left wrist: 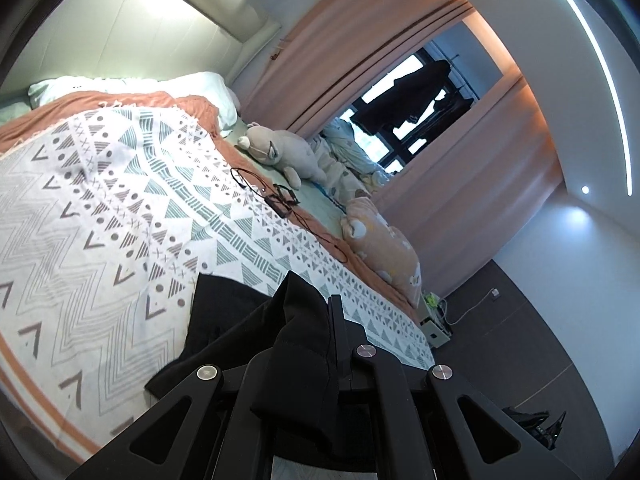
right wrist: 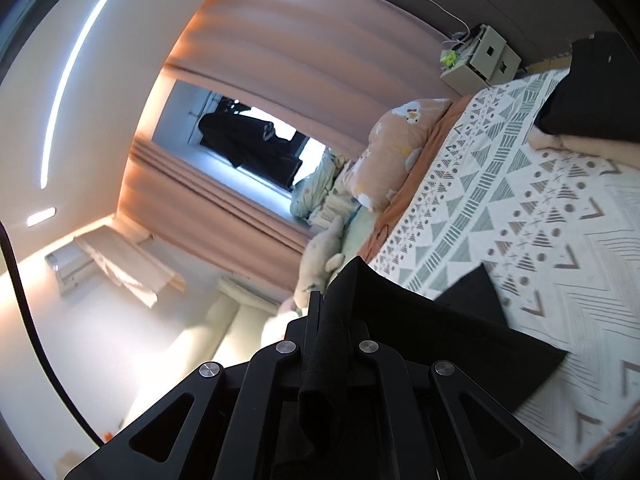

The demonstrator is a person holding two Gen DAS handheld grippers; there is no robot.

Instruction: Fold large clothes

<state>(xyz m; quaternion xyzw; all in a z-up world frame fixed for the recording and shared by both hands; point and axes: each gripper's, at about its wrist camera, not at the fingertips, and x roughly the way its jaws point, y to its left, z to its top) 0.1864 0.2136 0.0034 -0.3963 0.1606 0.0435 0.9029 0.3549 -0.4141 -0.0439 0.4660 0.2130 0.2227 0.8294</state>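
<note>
A black garment hangs from both grippers above the patterned bedspread. My left gripper is shut on a bunched edge of the garment, which drapes down to the left onto the bed. In the right wrist view my right gripper is shut on another edge of the black garment, which spreads to the right over the bedspread. Cloth hides the fingertips in both views.
A plush toy, a peach duck-print pillow and a black cable with a small device lie along the bed's far side. Pink curtains and a window are behind. A bedside cabinet stands by the bed. Another dark cloth lies at the bed's corner.
</note>
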